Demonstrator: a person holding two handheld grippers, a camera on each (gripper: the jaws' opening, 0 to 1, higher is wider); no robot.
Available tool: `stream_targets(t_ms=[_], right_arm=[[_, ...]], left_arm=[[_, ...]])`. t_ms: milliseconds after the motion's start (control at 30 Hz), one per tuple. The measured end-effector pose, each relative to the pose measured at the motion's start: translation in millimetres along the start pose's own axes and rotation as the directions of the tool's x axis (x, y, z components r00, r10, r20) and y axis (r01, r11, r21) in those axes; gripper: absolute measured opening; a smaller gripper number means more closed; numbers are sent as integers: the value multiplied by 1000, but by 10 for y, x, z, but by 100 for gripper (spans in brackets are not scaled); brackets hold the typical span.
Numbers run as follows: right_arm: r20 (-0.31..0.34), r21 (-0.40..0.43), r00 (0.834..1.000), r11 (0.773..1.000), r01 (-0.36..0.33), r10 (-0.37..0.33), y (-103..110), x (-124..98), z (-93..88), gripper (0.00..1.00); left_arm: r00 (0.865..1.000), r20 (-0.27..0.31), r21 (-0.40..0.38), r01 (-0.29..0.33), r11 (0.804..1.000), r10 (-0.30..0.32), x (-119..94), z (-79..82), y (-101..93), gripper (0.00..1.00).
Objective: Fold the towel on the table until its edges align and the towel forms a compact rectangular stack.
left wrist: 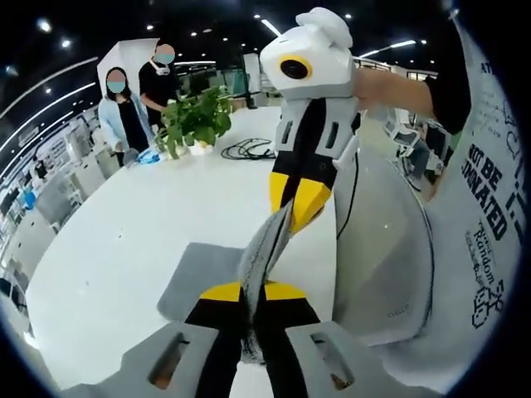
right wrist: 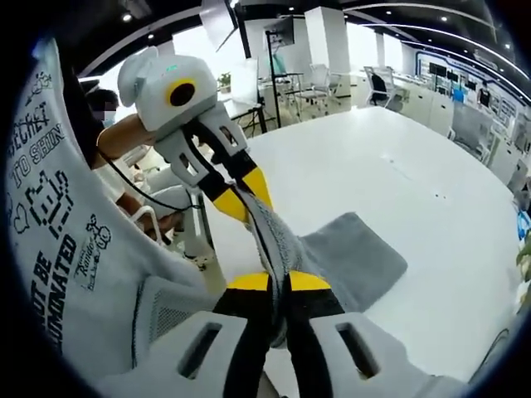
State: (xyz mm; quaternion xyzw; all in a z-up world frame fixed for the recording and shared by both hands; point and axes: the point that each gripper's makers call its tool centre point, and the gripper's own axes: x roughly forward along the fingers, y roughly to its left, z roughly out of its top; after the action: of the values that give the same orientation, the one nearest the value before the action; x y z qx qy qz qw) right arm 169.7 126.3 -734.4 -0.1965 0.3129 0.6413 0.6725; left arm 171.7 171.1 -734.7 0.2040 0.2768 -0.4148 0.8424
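Two grippers pinch one edge of the grey towel (left wrist: 264,249), stretched taut between them above the white table (left wrist: 124,240). The left gripper (left wrist: 253,292) and the right gripper (right wrist: 282,283) each have their jaws pressed together on the cloth. The towel's remainder lies on the table.

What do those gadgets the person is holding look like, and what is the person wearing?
Each hand-held gripper has a white body, black arms and yellow-tipped jaws. The right hand-held gripper has a rounded white head with a yellow-ringed black disc; so does the left hand-held gripper, which also trails a thin black cable. The person wears a white T-shirt with black printed lettering and short black sleeves.
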Motion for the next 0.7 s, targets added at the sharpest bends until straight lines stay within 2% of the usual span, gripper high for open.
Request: stream_targets(t_ms=[500, 700], right_arm=[[16, 19, 1000, 1000, -1, 1, -415, 75, 155, 3], [17, 26, 1000, 1000, 5, -5, -609, 134, 175, 3]], left_arm=[[1000, 14, -57, 14, 998, -14, 124, 53, 372, 7], [1000, 16, -66, 25, 998, -24, 237, 63, 567, 7]])
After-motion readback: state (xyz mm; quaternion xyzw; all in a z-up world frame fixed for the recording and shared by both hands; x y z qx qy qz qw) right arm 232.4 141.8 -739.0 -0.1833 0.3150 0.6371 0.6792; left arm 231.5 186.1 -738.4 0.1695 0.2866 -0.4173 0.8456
